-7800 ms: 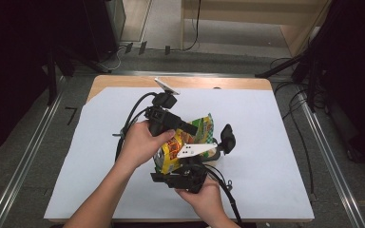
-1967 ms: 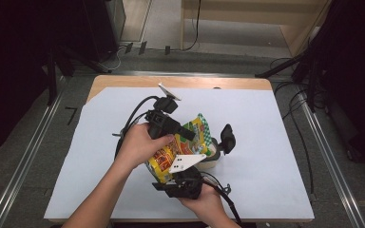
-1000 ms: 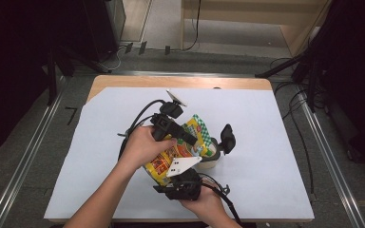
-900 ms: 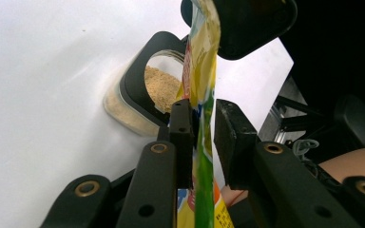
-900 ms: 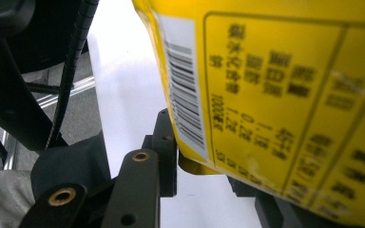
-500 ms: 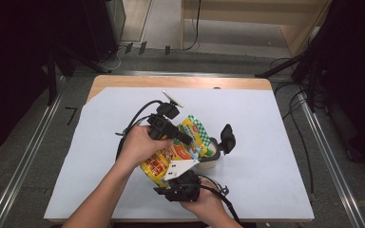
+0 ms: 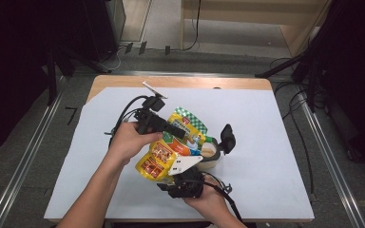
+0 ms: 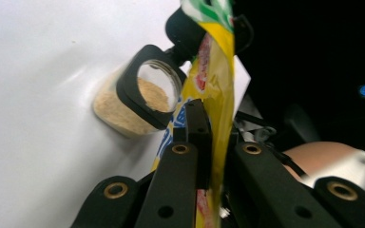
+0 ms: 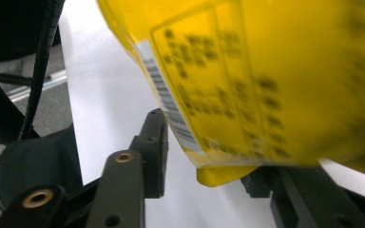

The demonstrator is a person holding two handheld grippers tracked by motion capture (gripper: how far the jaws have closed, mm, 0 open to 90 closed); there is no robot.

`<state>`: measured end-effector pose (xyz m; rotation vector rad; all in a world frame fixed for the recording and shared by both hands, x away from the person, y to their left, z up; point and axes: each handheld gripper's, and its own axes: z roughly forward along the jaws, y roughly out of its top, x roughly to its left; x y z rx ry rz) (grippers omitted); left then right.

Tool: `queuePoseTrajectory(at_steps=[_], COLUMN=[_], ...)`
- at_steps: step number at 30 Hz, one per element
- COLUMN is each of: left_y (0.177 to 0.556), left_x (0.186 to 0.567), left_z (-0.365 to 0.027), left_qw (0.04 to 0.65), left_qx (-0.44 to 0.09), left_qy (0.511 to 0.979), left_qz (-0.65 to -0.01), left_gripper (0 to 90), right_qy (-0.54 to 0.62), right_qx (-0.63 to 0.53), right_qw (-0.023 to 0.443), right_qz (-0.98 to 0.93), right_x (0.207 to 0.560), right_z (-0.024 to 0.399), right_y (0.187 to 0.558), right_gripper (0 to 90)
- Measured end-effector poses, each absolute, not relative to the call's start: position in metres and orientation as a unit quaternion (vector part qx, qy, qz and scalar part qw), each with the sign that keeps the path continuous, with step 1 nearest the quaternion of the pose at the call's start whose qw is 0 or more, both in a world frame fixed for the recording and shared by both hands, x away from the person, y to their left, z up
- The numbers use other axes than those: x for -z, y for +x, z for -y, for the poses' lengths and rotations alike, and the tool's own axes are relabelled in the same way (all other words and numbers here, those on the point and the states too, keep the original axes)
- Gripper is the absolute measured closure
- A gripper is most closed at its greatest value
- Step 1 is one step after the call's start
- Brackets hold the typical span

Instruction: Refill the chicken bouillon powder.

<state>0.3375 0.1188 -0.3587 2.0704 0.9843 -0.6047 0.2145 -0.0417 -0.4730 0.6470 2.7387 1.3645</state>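
Right gripper (image 7: 186,176), nearest: jaws just been opening, now parted either side of pouch (image 7: 171,149) bottom corner, pads apparently off it. Left gripper (image 7: 183,134) clamped tight on pouch upper edge, carrying it, tilted over open jar (image 7: 209,153) beside. Likely handover done, pour next.

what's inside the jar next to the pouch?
The jar holds tan powder or crumbs, piled along its lower side; its mouth is open. The yellow pouch covers the jar's right edge, so that part is hidden.
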Motion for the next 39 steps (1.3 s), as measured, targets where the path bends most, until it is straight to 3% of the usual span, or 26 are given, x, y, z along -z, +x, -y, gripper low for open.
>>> queuePoseTrajectory(at_steps=[5, 22, 39], left_y=[0.337, 0.337, 0.345], left_x=[0.355, 0.340, 0.340], left_z=[-0.127, -0.156, -0.187], left_qw=[0.386, 0.419, 0.436], left_qx=[0.241, 0.228, 0.181], left_qy=[0.802, 0.785, 0.770], left_qz=[-0.386, -0.395, -0.429], left_gripper=[90.0, 89.9, 89.0], right_qy=[0.232, 0.249, 0.264], right_qx=[-0.450, -0.458, -0.482], right_qw=[-0.012, 0.015, 0.002], right_qz=[-0.862, -0.853, -0.835], right_x=[0.473, 0.471, 0.473], right_z=[0.048, 0.061, 0.071], right_y=[0.221, 0.228, 0.234], right_gripper=[59.9, 55.9, 53.5])
